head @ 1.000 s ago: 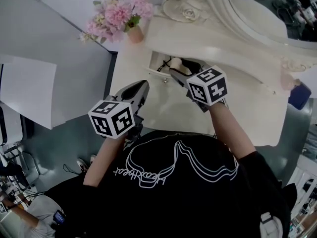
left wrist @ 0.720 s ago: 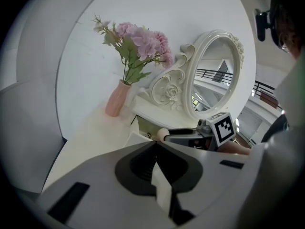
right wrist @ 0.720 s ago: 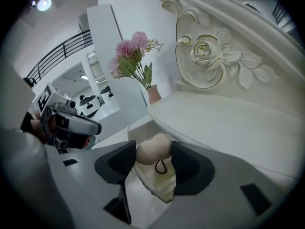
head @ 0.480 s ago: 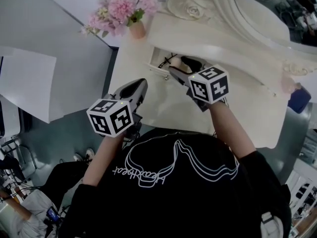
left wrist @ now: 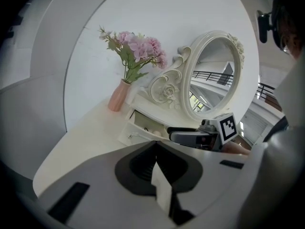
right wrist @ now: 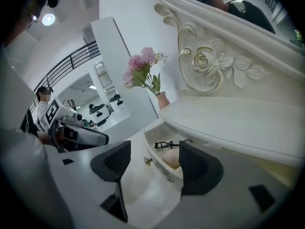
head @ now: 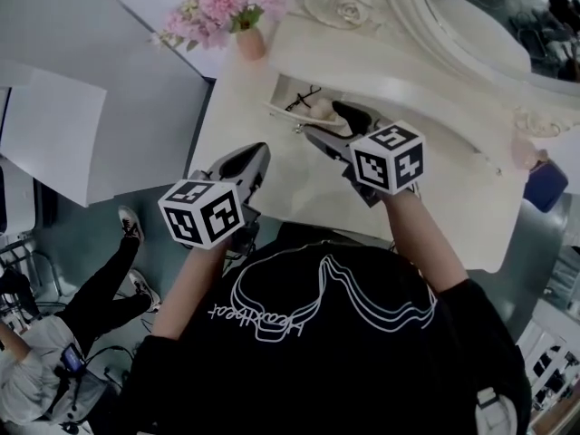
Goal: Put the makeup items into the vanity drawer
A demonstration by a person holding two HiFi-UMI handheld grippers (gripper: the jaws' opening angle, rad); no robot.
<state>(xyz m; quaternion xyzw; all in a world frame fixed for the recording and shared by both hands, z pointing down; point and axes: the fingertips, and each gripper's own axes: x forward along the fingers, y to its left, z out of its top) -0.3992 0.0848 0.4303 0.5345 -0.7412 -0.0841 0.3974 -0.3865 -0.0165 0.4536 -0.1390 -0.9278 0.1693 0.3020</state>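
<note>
White vanity bench with oval mirror. The drawer under the mirror shelf is pulled open. Inside it lie a black wire-framed tool and a pale round item, likely a puff, so at least two items are stowed. No loose makeup shows on the bench top near the tongs. A blue object sits at the bench's far right edge; can't tell what it is or whether it counts. My read: mostly done, what's left is checking for strays and probably closing the drawer. Right tongs have just been opening and are now spread wide with nothing in them, only the drawer front showing through the gap. They hang just in front of the drawer, pointing forward and slanted down. Left tongs are clenched on nothing, held back over the bench's near edge at a similar slant. Pink vase of flowers is at the back left, untouched.
</note>
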